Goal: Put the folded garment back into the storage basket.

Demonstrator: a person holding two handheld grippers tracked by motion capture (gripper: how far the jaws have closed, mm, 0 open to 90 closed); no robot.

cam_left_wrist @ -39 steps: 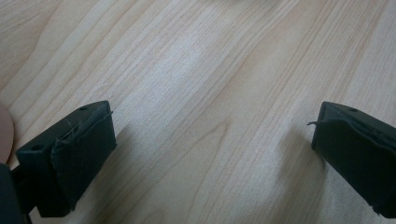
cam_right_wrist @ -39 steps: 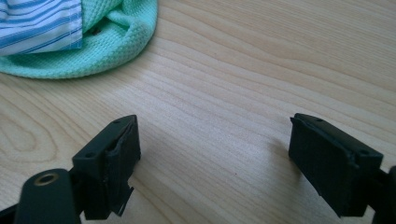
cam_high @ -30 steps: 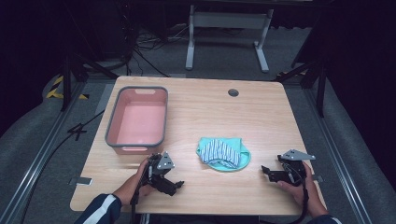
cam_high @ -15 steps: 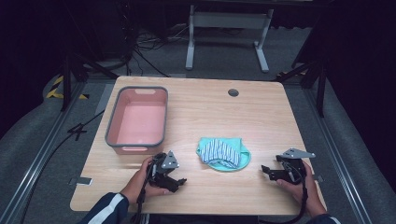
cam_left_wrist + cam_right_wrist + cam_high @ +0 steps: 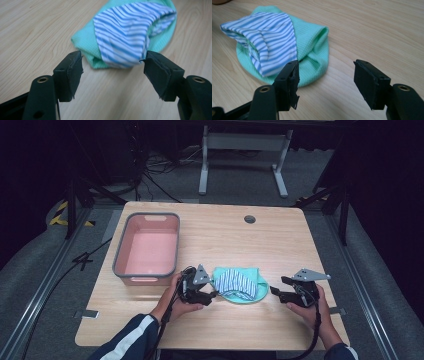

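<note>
**Two open grippers beside one cloth bundle**

The left gripper (image 5: 209, 296) has its jaws wide apart, holding nothing, just beside the striped cloth (image 5: 125, 32). The right gripper (image 5: 281, 290) is equally open and empty. One striped cloth lies on one green cloth (image 5: 312, 42); one pink bin (image 5: 148, 248) stands on the table (image 5: 240, 240).

The left gripper (image 5: 212, 294) has slid in across the wooden table toward the folded blue-and-white striped cloth (image 5: 237, 282) lying on the mint-green knitted cloth (image 5: 247, 295), and its spread jaws now sit just short of the bundle's near edge. In the left gripper view the striped cloth (image 5: 127, 35) lies just ahead of the gap between the jaws, with the green cloth (image 5: 86, 41) nearer the left-hand one.
</note>
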